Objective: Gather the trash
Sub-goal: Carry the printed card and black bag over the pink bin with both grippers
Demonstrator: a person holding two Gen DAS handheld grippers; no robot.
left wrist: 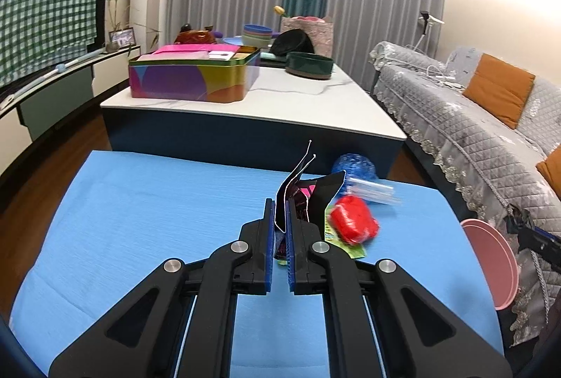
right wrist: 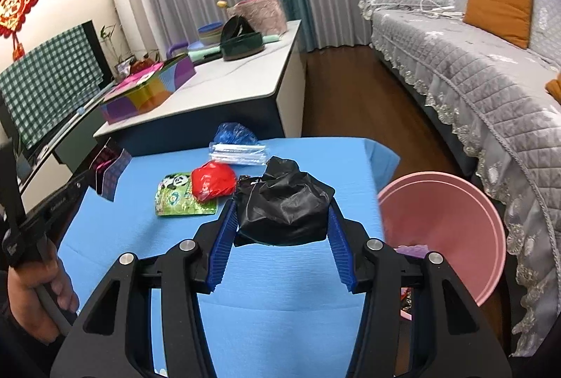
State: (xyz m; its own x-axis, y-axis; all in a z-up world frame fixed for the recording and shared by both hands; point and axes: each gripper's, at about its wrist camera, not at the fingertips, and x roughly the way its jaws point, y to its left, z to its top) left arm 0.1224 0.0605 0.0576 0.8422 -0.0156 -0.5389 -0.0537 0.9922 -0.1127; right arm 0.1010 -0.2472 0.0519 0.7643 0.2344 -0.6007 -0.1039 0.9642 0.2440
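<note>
Left gripper [left wrist: 279,220]: jaws nearly closed, pinching a folded dark wrapper [left wrist: 298,192] with pink print, held clear above the blue mat [left wrist: 157,202]. Right gripper [right wrist: 280,220]: jaws about half open, pads pressed to both sides of a crumpled black bag [right wrist: 284,206], also raised off the mat. Lying on the mat beyond: red wad [right wrist: 213,180] touching a green panda packet [right wrist: 178,199], clear sleeve [right wrist: 238,153] just behind, blue bag [right wrist: 234,133] at the far edge; pink bin [right wrist: 448,230] beside the mat's right edge, near the sofa [right wrist: 473,69].
</note>
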